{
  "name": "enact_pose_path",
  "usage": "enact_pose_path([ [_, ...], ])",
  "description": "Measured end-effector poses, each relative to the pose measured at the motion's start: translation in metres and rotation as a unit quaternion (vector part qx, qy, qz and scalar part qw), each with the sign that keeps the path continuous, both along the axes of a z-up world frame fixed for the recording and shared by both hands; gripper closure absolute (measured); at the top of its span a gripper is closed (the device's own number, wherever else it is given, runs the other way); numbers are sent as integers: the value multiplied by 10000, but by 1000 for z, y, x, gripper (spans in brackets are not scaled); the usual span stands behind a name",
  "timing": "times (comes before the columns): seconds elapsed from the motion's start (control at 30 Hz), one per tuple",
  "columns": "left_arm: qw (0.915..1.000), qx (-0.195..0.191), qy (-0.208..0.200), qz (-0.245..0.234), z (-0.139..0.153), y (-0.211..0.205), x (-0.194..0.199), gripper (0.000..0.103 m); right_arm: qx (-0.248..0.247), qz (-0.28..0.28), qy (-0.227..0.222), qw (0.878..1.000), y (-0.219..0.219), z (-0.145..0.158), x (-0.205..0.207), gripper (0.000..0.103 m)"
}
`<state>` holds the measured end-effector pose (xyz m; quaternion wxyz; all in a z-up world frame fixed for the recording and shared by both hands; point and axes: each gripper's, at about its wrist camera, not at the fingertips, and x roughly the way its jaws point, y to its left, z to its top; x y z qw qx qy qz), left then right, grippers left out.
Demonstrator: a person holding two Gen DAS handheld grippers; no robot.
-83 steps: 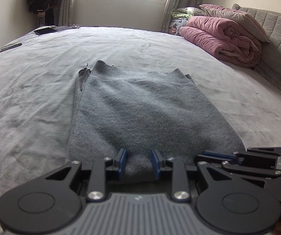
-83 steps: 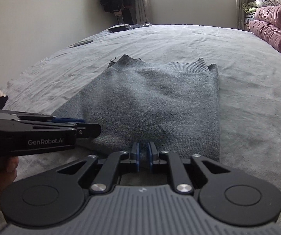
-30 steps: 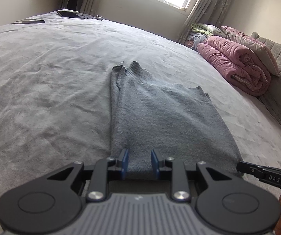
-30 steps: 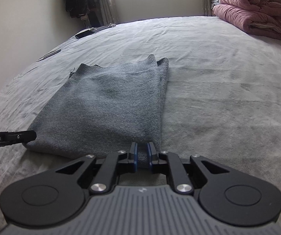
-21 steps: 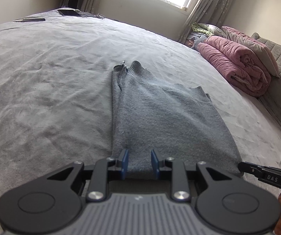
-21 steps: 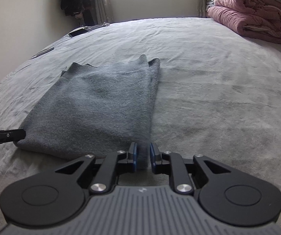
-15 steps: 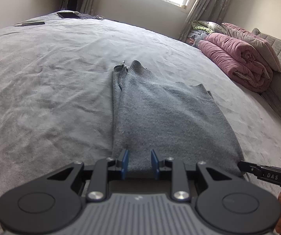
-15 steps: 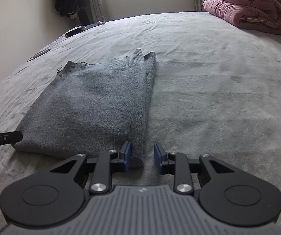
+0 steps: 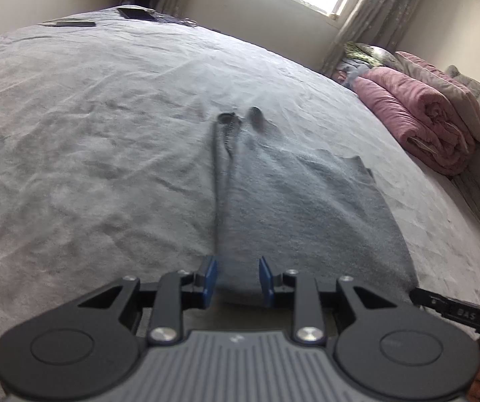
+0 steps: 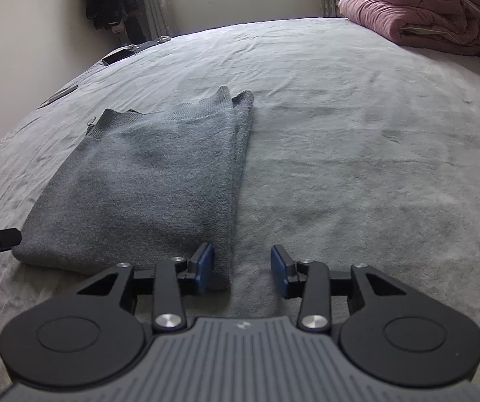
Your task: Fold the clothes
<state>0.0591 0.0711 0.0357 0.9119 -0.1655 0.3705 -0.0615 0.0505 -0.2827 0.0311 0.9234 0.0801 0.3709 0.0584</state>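
Grey knit sweater point(image 10: 146, 181) lies folded flat on the bed point(image 10: 357, 154); I judge one more fold remains. My right gripper point(image 10: 242, 269) has just opened off its near corner; my left gripper point(image 9: 237, 284) has opened slightly, cloth between its jaws.

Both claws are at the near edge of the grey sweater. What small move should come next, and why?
Probably draw the right claw back. Its jaws have just been opening; the grey sweater, lying flat on the bed, has only its corner between them, unpinched. The left claw, also just opening, could follow.
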Motion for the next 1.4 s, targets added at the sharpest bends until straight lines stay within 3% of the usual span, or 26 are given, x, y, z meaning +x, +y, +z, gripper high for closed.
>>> enact_pose_path([
  [0.1, 9991, -196, 71, 380, 2, 22, 3, 71, 113, -285, 39, 9995, -13, 5, 0, 60],
  [0.27, 9978, -579, 157, 272, 3, 28, 3, 70, 559, -538, 249, 9967, -27, 7, -1, 60],
  [0.37, 9927, -1130, 373, 198, -4, 31, 5, 65, 1024, -575, 372, 9924, -32, 10, -4, 58],
  [0.43, 9852, -1624, 522, 150, -10, 34, 6, 56, 1311, -583, 453, 9886, -34, 10, -6, 57],
  [0.5, 9803, -1857, 646, 164, -15, 34, 8, 53, 1600, -570, 546, 9840, -36, 9, -8, 57],
  [0.67, 9790, -1872, 781, 210, -21, 28, 8, 50, 2217, -516, 764, 9707, -37, 3, -9, 57],
  [0.83, 9758, -2040, 793, 36, -25, 18, 11, 41, 2463, -501, 831, 9643, -34, -3, -10, 57],
  [1.1, 9766, -2011, 756, 38, -28, 10, 15, 38, 2828, -685, 775, 9536, -37, -13, -11, 56],
  [1.37, 9887, -1416, 495, 38, -25, -8, 14, 41, 3083, -810, 619, 9458, -39, -20, -11, 56],
  [1.4, 9898, -1339, 484, 38, -25, -10, 15, 47, 3120, -831, 608, 9445, -40, -21, -12, 56],
])
